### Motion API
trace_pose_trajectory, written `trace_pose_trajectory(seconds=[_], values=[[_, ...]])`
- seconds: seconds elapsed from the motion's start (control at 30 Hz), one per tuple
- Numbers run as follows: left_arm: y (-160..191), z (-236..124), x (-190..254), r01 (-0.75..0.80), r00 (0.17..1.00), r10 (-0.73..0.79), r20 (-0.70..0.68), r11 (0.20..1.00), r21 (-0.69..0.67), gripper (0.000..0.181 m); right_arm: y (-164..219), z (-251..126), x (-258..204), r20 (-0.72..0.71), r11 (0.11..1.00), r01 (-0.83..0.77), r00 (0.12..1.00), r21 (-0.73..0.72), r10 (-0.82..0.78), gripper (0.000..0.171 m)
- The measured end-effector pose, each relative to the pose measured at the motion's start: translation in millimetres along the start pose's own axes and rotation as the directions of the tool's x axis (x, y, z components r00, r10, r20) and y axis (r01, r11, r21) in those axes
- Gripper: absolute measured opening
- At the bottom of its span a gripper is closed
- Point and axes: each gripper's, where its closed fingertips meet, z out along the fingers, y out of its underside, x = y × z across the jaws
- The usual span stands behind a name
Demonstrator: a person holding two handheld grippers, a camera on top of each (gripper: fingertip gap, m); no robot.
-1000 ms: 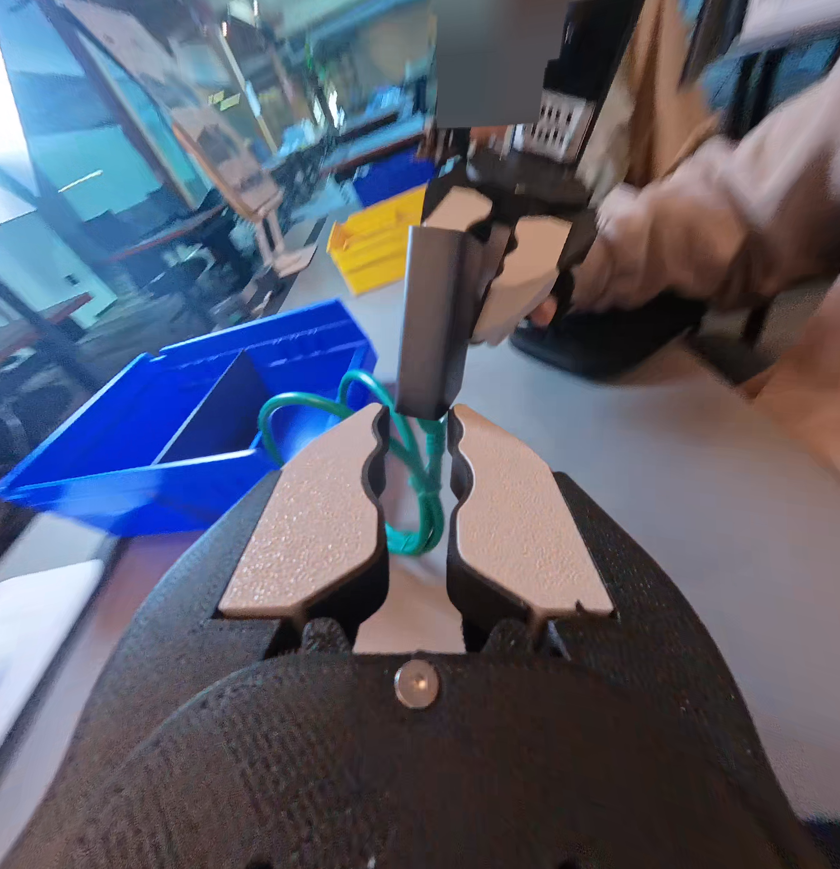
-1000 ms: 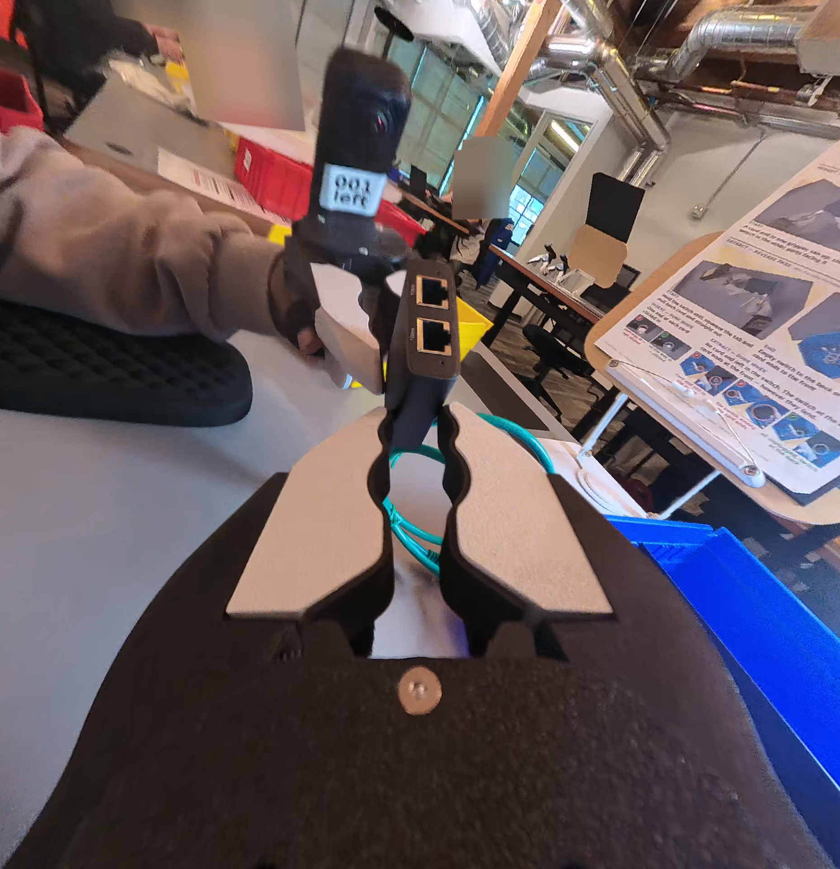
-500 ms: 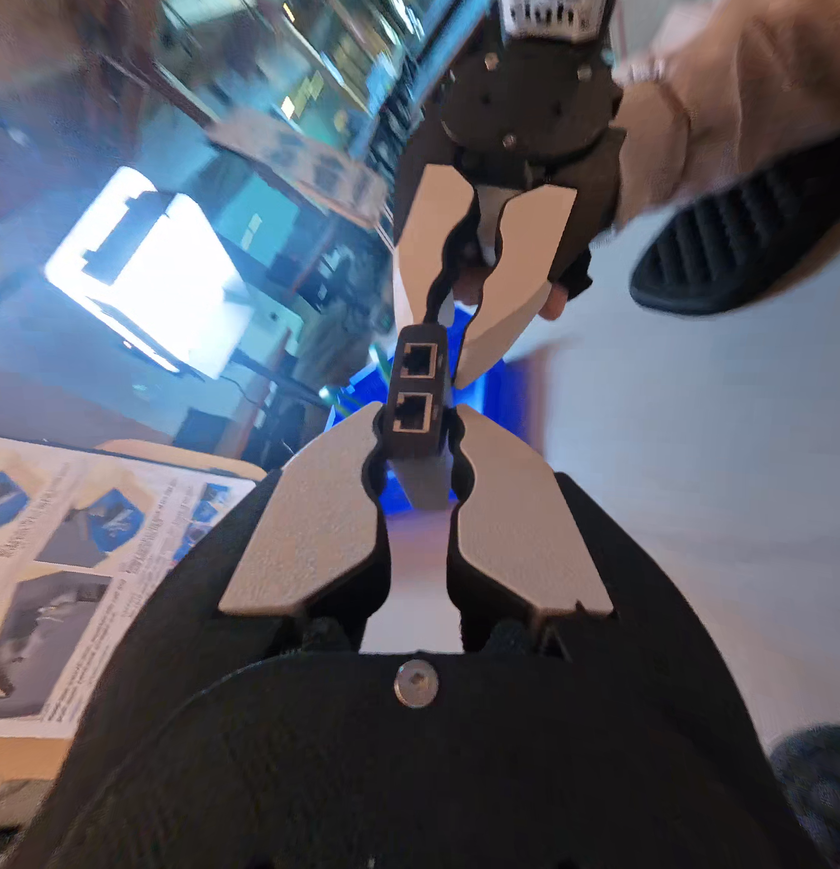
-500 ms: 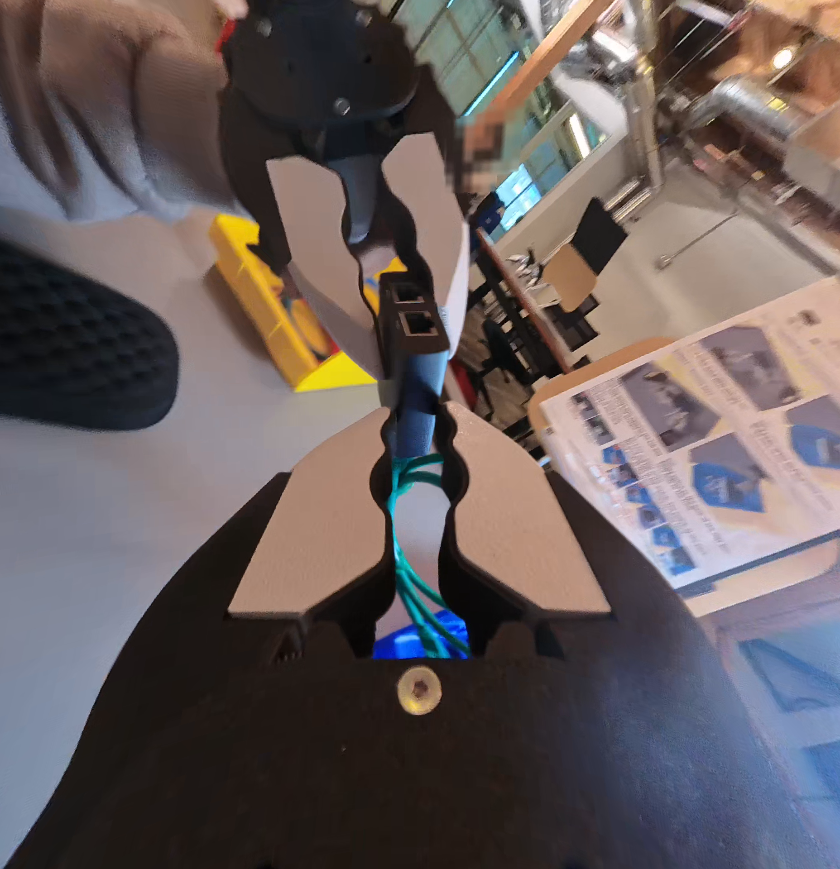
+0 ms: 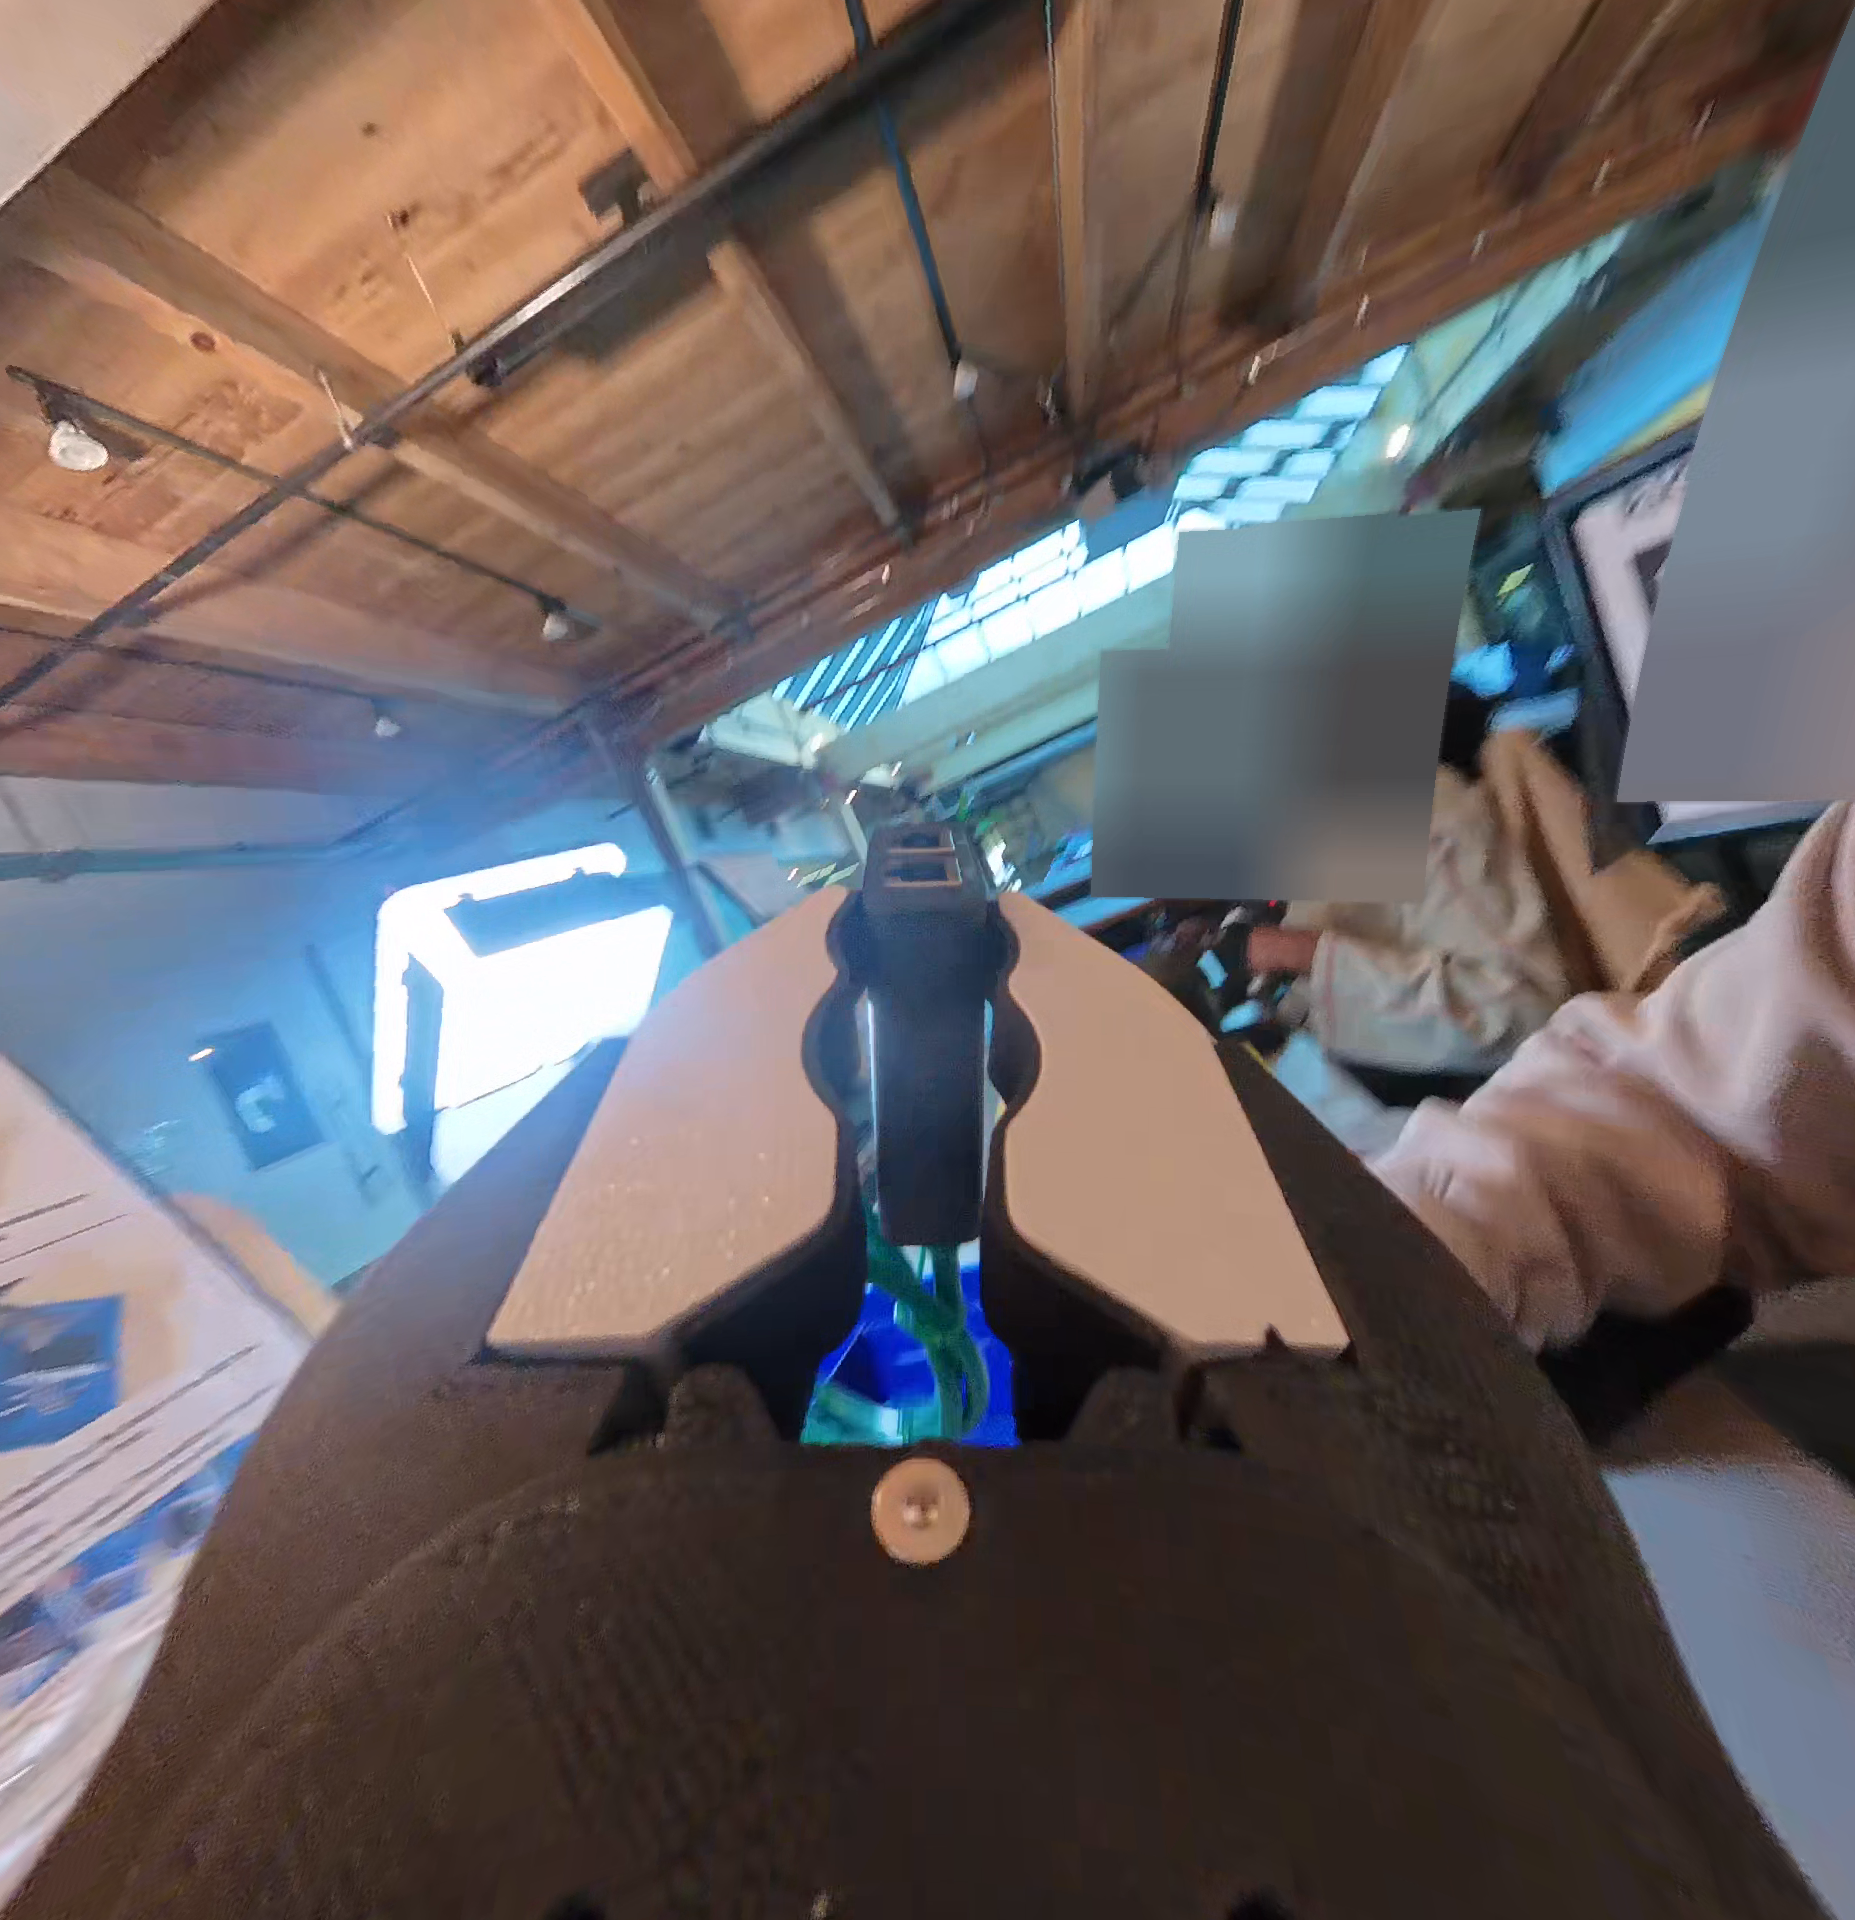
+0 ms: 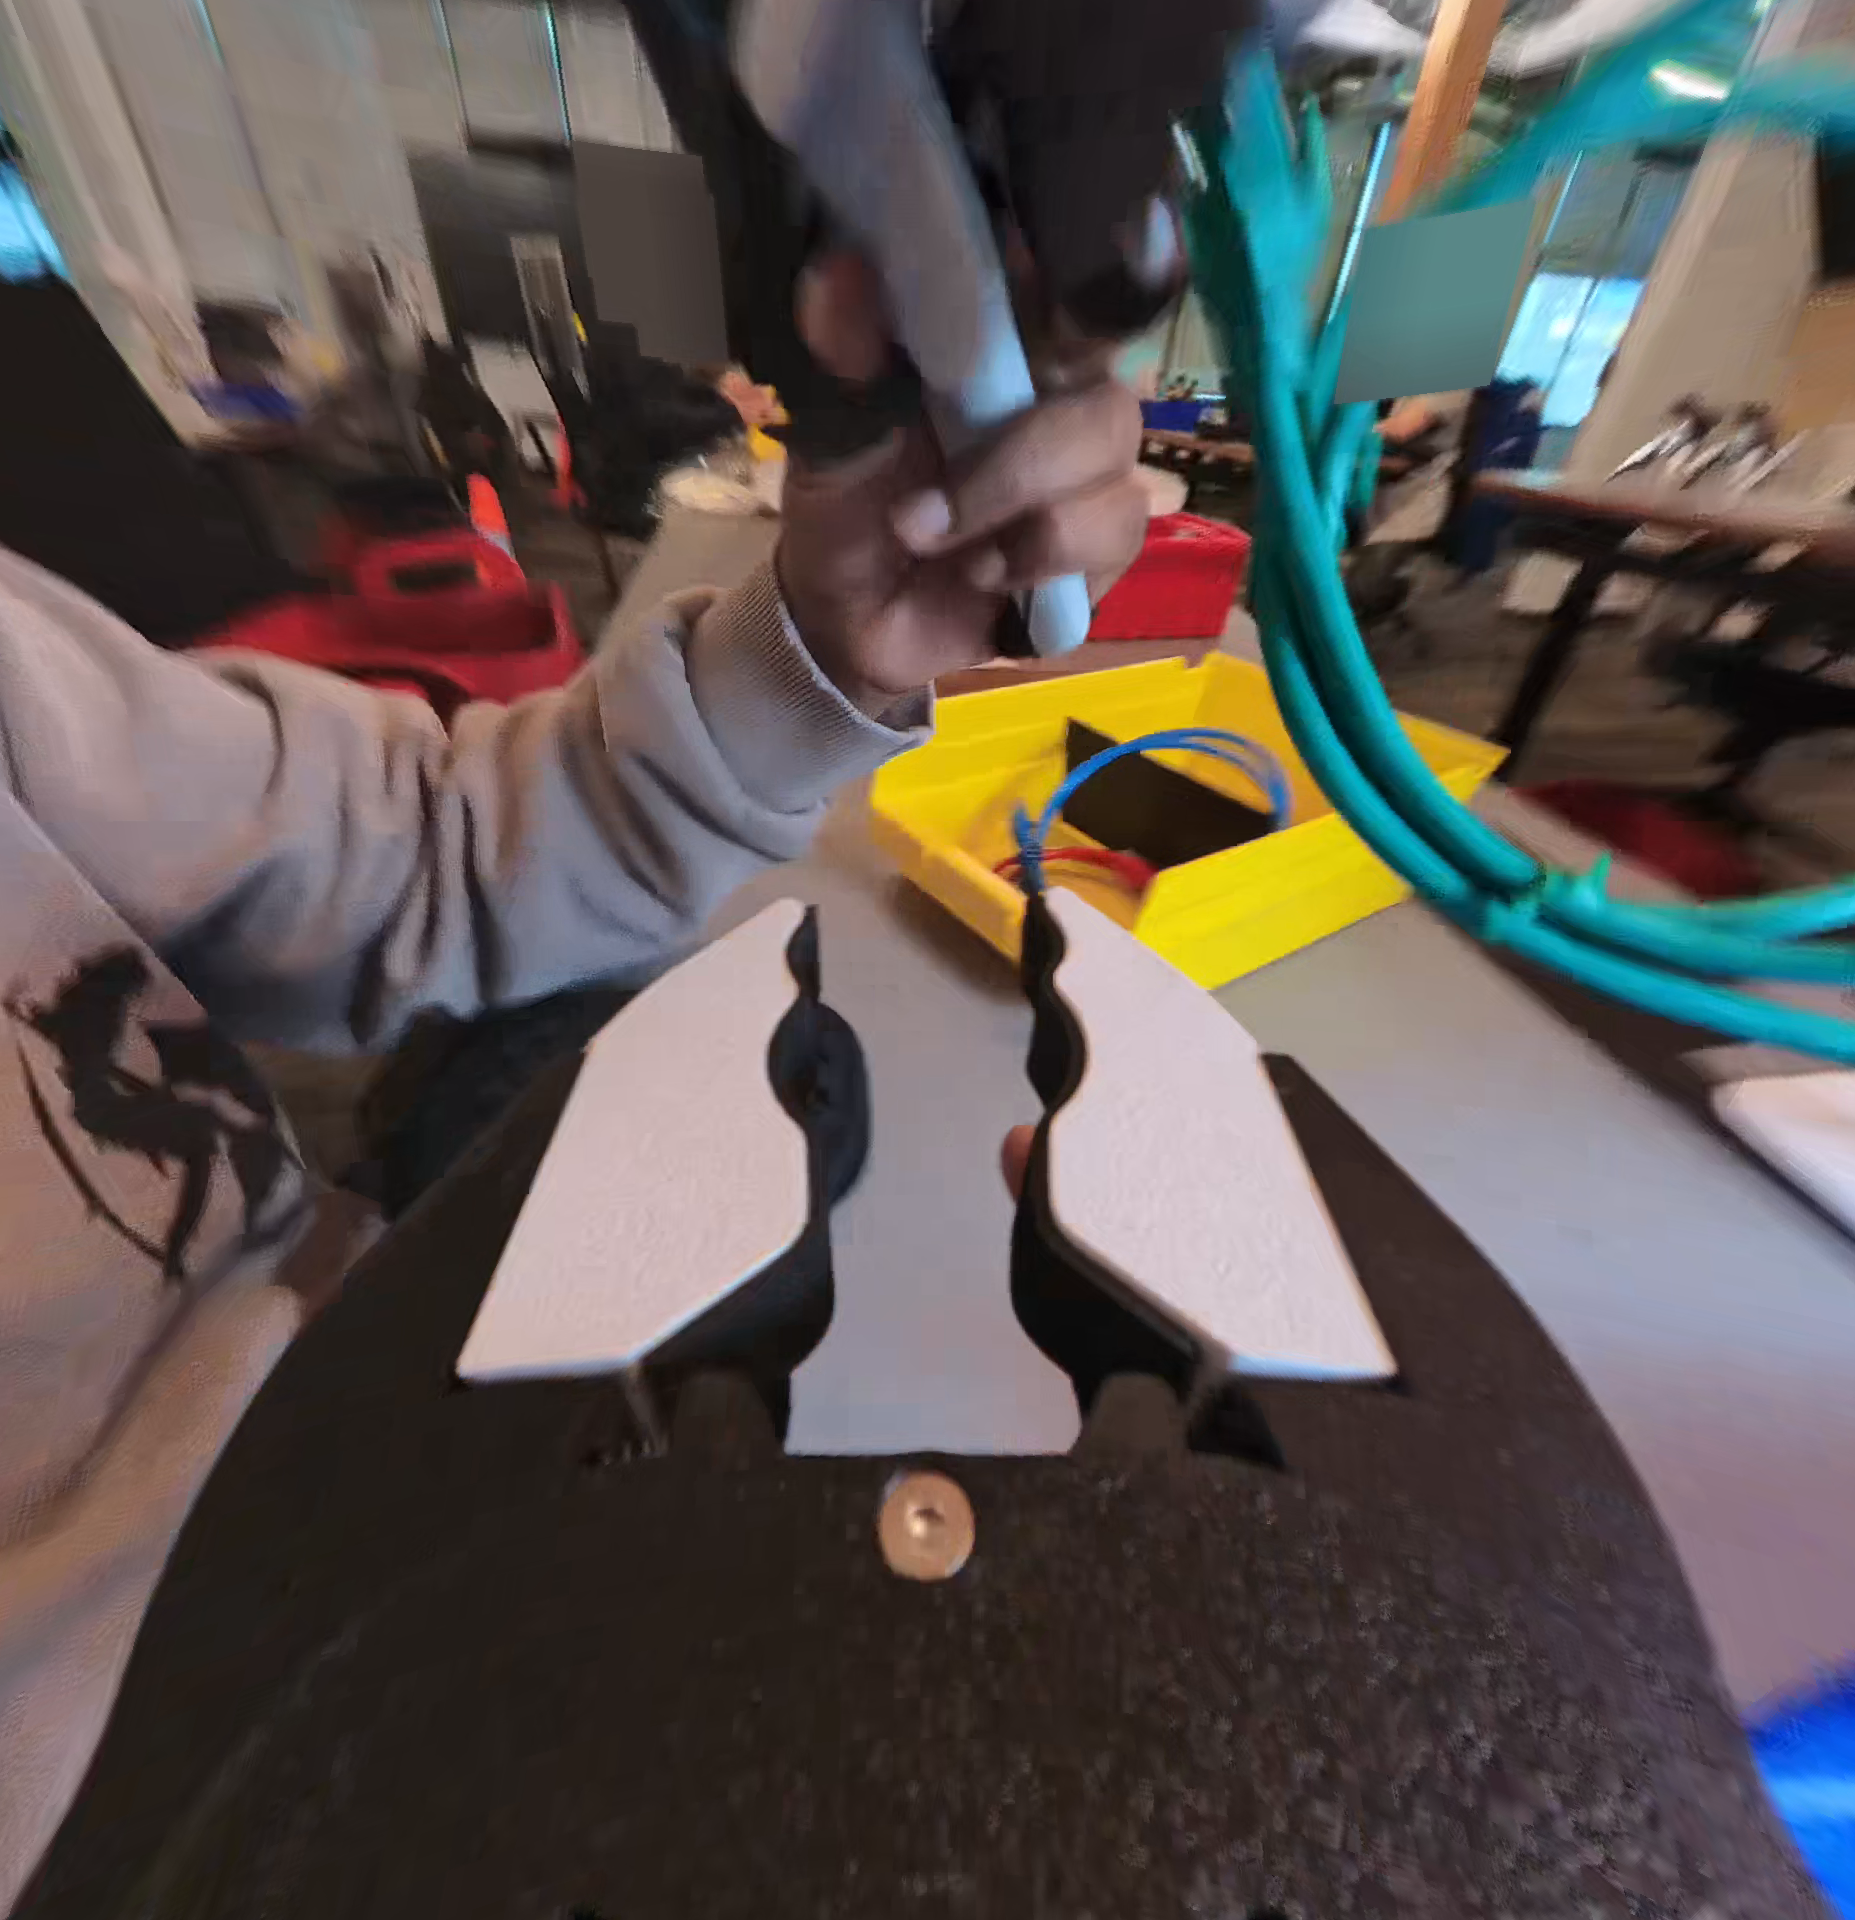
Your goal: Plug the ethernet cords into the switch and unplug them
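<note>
The left gripper (image 5: pixel 921 914) is clamped on the small black box-shaped switch (image 5: pixel 923 1049), which stands lengthwise between its two pale grey fingers (image 5: pixel 694 1132), its port end poking past their tips toward the wooden-beamed ceiling (image 5: pixel 590 312). Green ethernet cords (image 5: pixel 928 1309) trail from the switch's near end, down through the gap at the finger roots, over a patch of blue.

The right gripper (image 6: pixel 918 914) is spread wide with nothing between its fingers (image 6: pixel 684 1132); the bare grey tabletop (image 6: pixel 1525 1195) shows through the gap. Beyond its tips sits a yellow plastic bin (image 6: pixel 1266 883) holding a thin blue cable loop (image 6: pixel 1162 758) and a red one (image 6: pixel 1079 862). At the upper right the bundled green cords (image 6: pixel 1338 727) hang blurred in the air, well above the table. Above centre, a hand (image 6: pixel 964 520) in a grey sleeve (image 6: pixel 435 810) grips the other gripper's handle.
</note>
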Motion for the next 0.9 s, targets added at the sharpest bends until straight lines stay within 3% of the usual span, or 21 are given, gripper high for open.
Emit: trace_pose_trajectory(seconds=[0.1,0.2,0.33,0.43,0.5,0.6,0.73,0.8,0.9], values=[[-4,7,13,0.104,0.994,-0.098,-0.055,0.987,0.121,0.021,9,20,11,0.059,0.948,-0.223,0.975,0.225,0.215,0.052],[7,10,23,0.137,0.988,-0.127,-0.084,0.982,0.131,0.021,-16,17,21,0.142,0.866,-0.341,0.940,0.365,0.310,0.061],[10,5,19,0.229,0.970,-0.211,-0.119,0.959,0.168,0.021,-55,-17,35,0.092,0.827,-0.263,0.963,0.497,0.251,0.058],[25,8,24,0.279,0.954,-0.259,-0.154,0.952,0.127,0.021,-82,-44,38,0.066,0.789,-0.205,0.977,0.580,0.204,0.059],[40,13,29,0.247,0.961,-0.235,-0.146,0.967,0.071,0.021,-94,-56,31,0.001,0.805,-0.084,0.995,0.587,0.103,0.050],[55,15,35,0.162,0.975,-0.161,-0.151,0.987,-0.005,0.021,-90,-62,27,-0.163,0.864,0.191,0.978,0.466,-0.129,0.040],[90,9,46,-0.015,0.982,-0.020,-0.189,0.983,-0.181,0.022,-70,-67,25,-0.181,0.891,0.371,0.926,0.262,-0.332,0.037],[117,3,46,-0.107,0.979,0.045,-0.199,0.944,-0.313,0.023,-49,-66,25,-0.159,0.864,0.493,0.865,0.101,-0.475,0.028],[153,-8,44,-0.280,0.955,0.187,-0.229,0.822,-0.496,0.024,-21,-63,30,-0.129,0.776,0.625,0.765,-0.091,-0.631,0.022]])
